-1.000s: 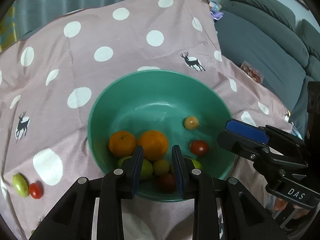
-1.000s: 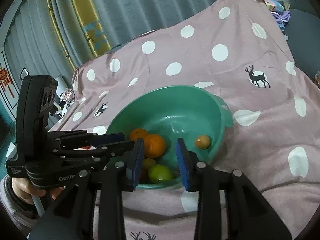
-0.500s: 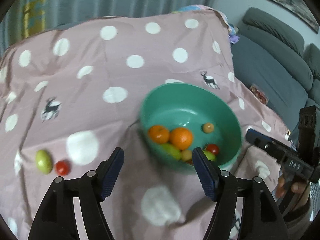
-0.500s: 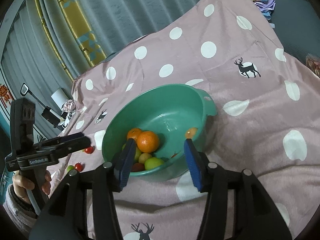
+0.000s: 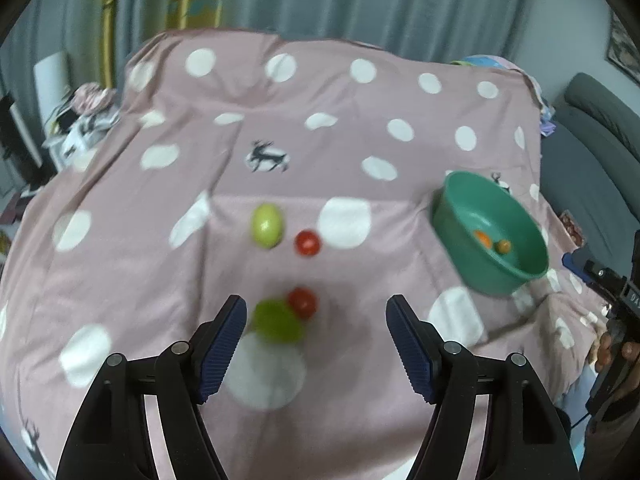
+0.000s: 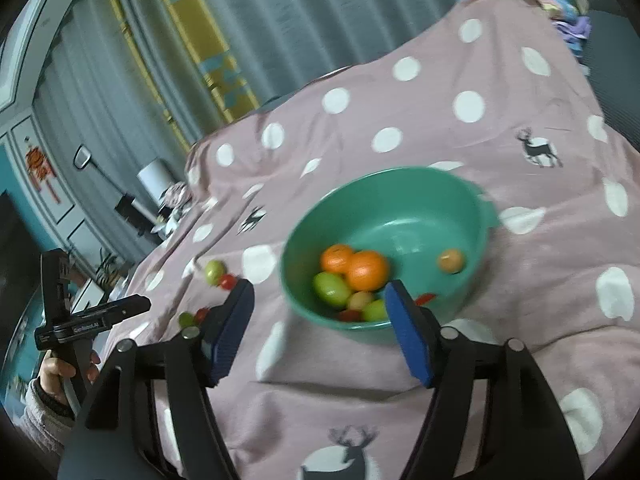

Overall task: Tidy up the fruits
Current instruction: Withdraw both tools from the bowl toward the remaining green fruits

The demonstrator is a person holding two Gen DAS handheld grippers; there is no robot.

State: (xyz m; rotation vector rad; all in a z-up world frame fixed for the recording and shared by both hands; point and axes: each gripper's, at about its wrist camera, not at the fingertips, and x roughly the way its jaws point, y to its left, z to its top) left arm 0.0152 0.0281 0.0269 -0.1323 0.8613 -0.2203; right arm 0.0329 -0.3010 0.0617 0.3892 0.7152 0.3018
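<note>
A green bowl [image 6: 472, 216] sits on the pink dotted cloth and holds two oranges [image 6: 366, 270], green fruits, red tomatoes and a small brown fruit [image 6: 451, 261]. It also shows at the right in the left wrist view [image 5: 452, 208]. On the cloth lie a yellow-green fruit [image 5: 267, 225], a red tomato [image 5: 307, 243], a green fruit [image 5: 278, 322] and another tomato [image 5: 303, 302]. My left gripper [image 5: 314, 344] is open and empty, just above the nearer green fruit and tomato. My right gripper [image 6: 318, 330] is open and empty, in front of the bowl.
The pink cloth [image 5: 320, 140] covers the whole surface and drops off at its edges. A grey sofa [image 5: 592, 160] stands to the right. Curtains hang behind. Clutter and a white cylinder [image 6: 154, 178] stand at the far left.
My left gripper has swung left, away from the bowl, toward the loose fruits on the cloth, and opened wide. My right gripper has opened wider and drawn back a little from the bowl.
</note>
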